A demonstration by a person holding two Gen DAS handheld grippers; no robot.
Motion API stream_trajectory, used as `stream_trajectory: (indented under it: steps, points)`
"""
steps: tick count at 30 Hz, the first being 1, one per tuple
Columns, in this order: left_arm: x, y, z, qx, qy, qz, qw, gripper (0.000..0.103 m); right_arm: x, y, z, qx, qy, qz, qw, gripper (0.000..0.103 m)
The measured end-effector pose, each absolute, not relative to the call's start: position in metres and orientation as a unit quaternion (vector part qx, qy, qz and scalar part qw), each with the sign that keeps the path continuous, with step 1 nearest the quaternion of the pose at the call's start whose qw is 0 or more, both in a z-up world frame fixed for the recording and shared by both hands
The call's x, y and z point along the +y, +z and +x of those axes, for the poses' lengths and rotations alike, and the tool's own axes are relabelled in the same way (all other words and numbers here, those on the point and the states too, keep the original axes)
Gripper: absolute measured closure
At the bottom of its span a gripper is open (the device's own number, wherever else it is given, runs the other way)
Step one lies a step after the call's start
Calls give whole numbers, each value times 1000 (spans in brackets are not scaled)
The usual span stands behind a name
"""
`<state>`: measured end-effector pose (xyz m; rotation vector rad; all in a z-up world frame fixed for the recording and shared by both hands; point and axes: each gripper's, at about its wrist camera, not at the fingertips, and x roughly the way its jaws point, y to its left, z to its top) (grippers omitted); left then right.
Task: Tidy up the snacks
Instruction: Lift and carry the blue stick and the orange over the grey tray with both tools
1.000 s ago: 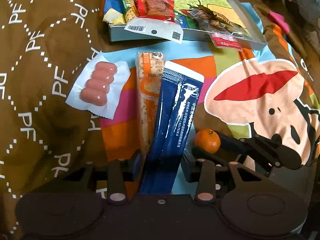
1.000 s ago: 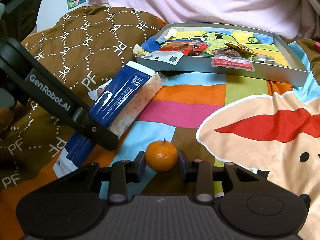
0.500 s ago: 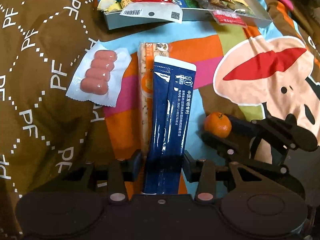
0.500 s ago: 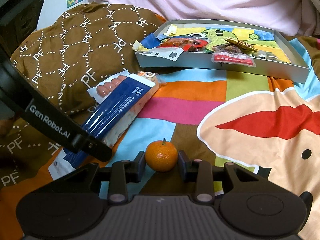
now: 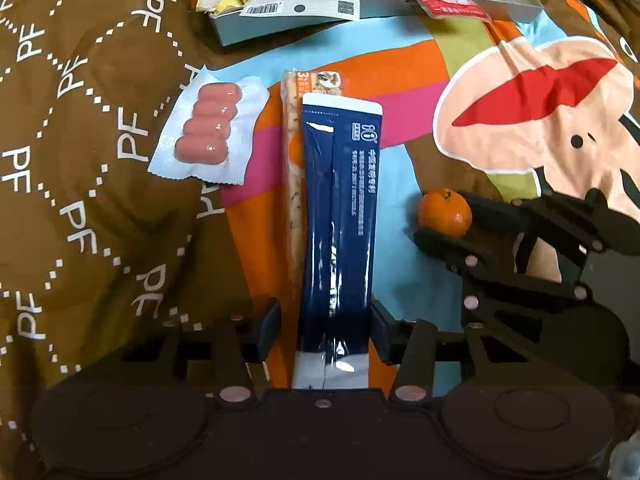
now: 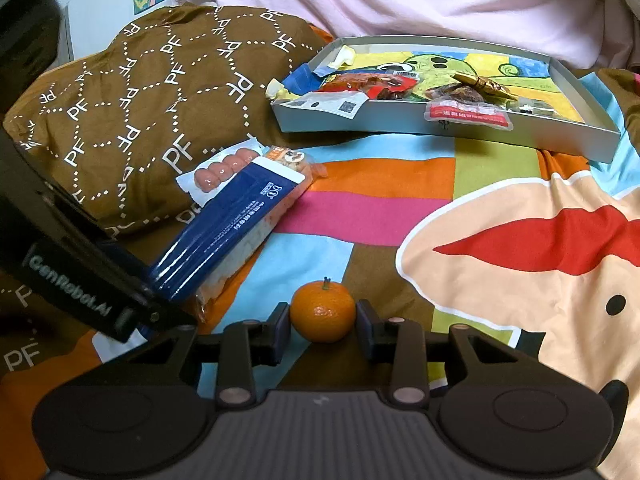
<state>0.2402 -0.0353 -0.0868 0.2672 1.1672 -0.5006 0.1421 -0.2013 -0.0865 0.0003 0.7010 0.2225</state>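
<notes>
Blue packet (image 5: 338,216): lay on the bed cover (image 5: 404,168), stacked along a pale orange snack bar (image 5: 294,152) beneath it.
Long axis: ran straight away from the left gripper (image 5: 324,332), sealed white end nearest the gripper, printed top end pointing toward the tray (image 6: 596,136).
Left jaws: had just been opening; stood apart either side of the packet's near end, pads clear of it.
Tangerine (image 6: 323,311): sat just right of the packet, stem up, between the pads of the right gripper (image 6: 323,334).
Right jaws: close around the fruit; I could not tell whether the pads pressed on it.
Sausages (image 5: 208,126): sealed pack, just left of the bar, on the brown part of the cover.
Done: several wrapped snacks already lay in the tray.
Left: packet, bar, sausages and tangerine were outside it, so roughly half seemed to remain.
</notes>
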Motion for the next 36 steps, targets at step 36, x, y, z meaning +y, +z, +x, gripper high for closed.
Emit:
stream_trajectory:
  steps: [36]
  points:
    - [-26,-22,271,399,-179,-22,899,73,-196,-59,138,251,78,-27,965,65]
